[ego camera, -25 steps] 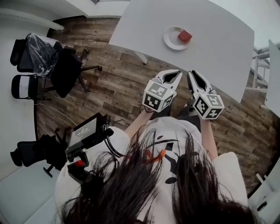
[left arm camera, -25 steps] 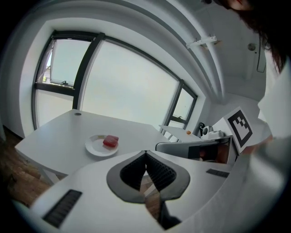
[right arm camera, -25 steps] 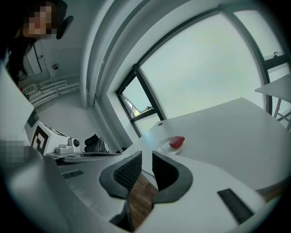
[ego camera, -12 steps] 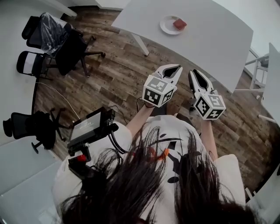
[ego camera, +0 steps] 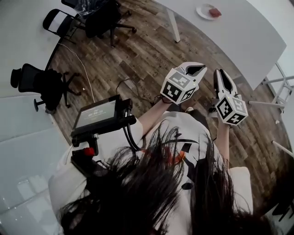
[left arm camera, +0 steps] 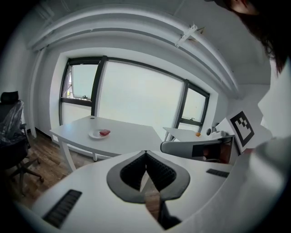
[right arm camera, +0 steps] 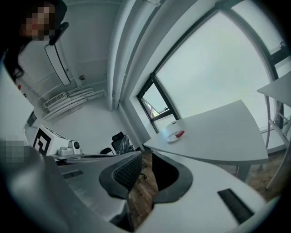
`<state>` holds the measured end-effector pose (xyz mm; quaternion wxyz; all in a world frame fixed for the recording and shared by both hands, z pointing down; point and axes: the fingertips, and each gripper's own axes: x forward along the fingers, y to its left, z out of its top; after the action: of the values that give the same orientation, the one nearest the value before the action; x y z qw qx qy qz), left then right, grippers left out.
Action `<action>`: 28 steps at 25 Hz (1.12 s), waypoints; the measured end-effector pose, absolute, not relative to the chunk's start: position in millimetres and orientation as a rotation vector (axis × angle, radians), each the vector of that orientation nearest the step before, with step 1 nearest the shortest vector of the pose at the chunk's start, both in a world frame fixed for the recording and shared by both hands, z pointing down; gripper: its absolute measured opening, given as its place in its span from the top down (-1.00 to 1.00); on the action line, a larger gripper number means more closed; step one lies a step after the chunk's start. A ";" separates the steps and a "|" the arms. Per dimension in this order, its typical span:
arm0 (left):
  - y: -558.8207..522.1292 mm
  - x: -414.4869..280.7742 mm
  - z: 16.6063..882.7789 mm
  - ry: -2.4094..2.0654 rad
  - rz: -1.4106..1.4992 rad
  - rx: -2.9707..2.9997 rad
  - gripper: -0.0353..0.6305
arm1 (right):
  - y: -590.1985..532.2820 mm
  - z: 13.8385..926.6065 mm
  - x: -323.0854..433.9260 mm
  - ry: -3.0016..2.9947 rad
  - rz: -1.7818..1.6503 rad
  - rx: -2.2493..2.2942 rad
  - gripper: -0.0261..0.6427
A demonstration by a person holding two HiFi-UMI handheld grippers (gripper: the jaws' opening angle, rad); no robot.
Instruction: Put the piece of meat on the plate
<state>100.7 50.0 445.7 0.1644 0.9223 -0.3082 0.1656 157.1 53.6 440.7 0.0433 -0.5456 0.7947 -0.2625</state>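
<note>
The red piece of meat [ego camera: 214,13] lies on the small white plate [ego camera: 204,10], far off on the white table [ego camera: 248,36]. Both grippers hang over the wooden floor in front of the person, well short of the table. My left gripper [ego camera: 202,68] is shut with nothing in it, and my right gripper [ego camera: 221,74] beside it is shut and empty too. The left gripper view shows the meat [left arm camera: 105,132] on the plate [left arm camera: 95,134] beyond my left gripper [left arm camera: 146,155]. The right gripper view shows the meat [right arm camera: 180,134] on the plate [right arm camera: 171,136] beyond my right gripper [right arm camera: 148,157].
Black office chairs [ego camera: 48,85] stand at the left and another [ego camera: 101,13] near the table's leg [ego camera: 173,26]. A screen on a rig [ego camera: 97,114] sits at the person's chest. A cable [ego camera: 85,78] lies on the wooden floor. A metal frame [ego camera: 280,98] stands at the right.
The person and both grippers have backed away from the table; plate and meat now appear smaller and higher in the head view. Both grippers stay shut and side by side.
</note>
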 end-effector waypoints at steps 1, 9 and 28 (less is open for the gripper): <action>61.1 93.4 437.0 -0.884 0.464 2.624 0.88 | 64.7 432.5 149.7 2.428 -0.806 -1.661 0.68; 89.2 60.5 452.3 -0.893 0.462 2.557 0.88 | 87.4 440.7 108.9 2.445 -0.876 -1.587 0.68; 198.5 -147.9 503.5 -0.939 0.381 2.524 0.88 | 184.7 479.1 -76.3 2.368 -0.969 -1.549 0.68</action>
<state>-147.9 198.5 503.5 0.2092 0.9075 -0.3375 0.1368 -76.3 184.7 479.1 0.0750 -0.5165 0.7895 -0.3229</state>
